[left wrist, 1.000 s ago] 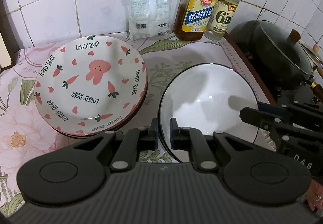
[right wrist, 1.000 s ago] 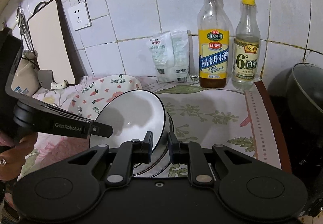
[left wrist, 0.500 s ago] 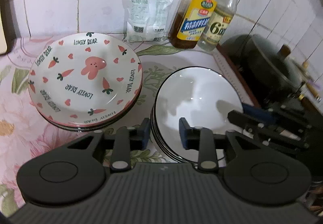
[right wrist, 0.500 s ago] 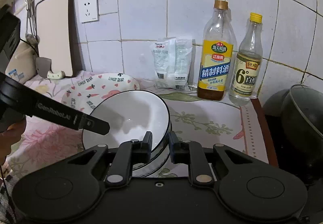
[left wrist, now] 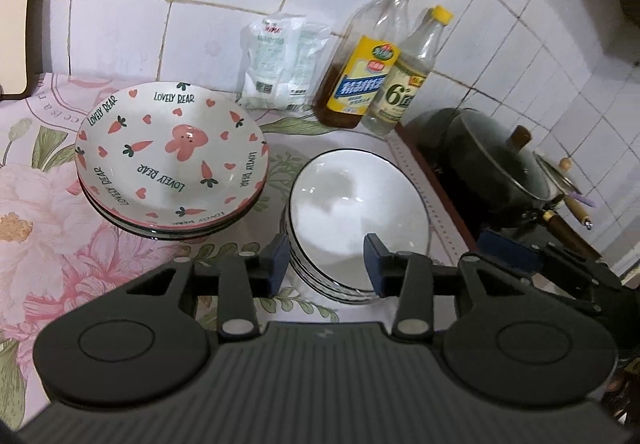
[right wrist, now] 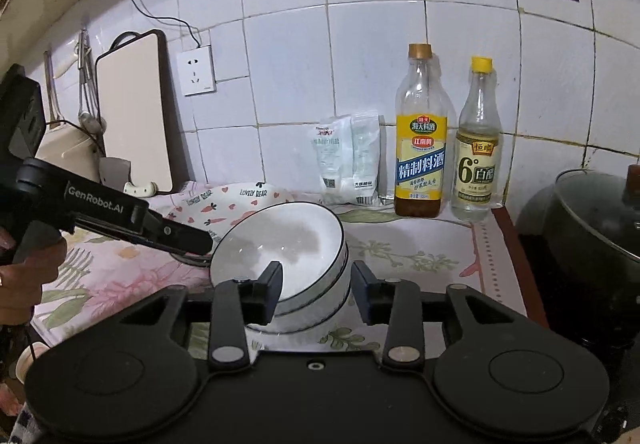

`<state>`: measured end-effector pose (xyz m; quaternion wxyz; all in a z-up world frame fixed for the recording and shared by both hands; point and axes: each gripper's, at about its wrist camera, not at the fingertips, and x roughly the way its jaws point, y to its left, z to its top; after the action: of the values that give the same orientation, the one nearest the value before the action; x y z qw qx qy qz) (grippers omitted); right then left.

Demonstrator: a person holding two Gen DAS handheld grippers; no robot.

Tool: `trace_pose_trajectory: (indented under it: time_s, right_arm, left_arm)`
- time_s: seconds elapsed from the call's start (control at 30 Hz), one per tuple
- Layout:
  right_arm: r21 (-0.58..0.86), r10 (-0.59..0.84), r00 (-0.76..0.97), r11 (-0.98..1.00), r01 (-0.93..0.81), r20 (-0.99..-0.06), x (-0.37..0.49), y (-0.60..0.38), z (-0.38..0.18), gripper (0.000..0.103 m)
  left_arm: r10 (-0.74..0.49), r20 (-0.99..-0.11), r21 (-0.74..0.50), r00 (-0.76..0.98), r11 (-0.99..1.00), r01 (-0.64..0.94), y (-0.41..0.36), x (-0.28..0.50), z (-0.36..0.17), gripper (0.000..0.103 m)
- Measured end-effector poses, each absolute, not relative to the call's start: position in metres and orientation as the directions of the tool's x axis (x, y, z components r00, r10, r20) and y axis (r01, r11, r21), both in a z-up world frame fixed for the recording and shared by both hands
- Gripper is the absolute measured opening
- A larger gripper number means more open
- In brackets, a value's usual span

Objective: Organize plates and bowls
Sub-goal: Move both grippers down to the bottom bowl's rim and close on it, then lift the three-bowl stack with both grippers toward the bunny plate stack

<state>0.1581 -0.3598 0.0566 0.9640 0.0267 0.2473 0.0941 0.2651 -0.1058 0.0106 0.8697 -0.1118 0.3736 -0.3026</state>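
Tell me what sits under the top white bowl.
More white bowls with dark rims, nested beneath the top white bowl on the floral cloth. Their insides are covered, and the exact count is unclear.

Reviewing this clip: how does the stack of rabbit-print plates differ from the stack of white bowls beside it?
The rabbit-print plates are wide, shallow and patterned with carrots, hearts and lettering; the white bowls are deeper, narrower and plain with a thin dark rim. The plates sit nearer the cutting board, the bowls nearer the pot. Both are stacked upright on the floral cloth.

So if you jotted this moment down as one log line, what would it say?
left gripper: open, jaws just opened | right gripper: open, jaws just opened | white bowls: stacked, released | carrot plates: stacked beside
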Motion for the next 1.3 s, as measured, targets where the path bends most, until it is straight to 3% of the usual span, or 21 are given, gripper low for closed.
trace_pose_trajectory:
  time_s: [0.53, 0.97, 1.07, 1.3]
  right_arm:
    - [0.059, 0.258, 0.848, 0.964, -0.261, -0.464, 0.125, -0.337, 0.033, 0.069]
    - [0.096, 0.243, 0.82, 0.969, -0.226, -0.518, 0.164, -0.337, -0.019, 0.075]
    - [0.08, 0.232, 0.819, 0.971, -0.223, -0.524, 0.17, -0.335, -0.029, 0.09]
    - [0.08, 0.219, 0.819, 0.975, -0.209, -0.531, 0.187, -0.336, -0.041, 0.093]
  left_arm:
    - [-0.631, -0.47, -0.441, 0.617, 0.773, 0.456, -0.089, 0.22, -0.016, 0.047]
    - [-0.7, -0.371, -0.613, 0.611, 0.678, 0.405, -0.081, 0.237, -0.057, 0.058]
    - [-0.724, -0.345, -0.678, 0.597, 0.632, 0.375, -0.079, 0.246, -0.067, 0.064]
    - [-0.742, -0.348, -0.744, 0.573, 0.591, 0.313, -0.086, 0.269, -0.079, 0.071]
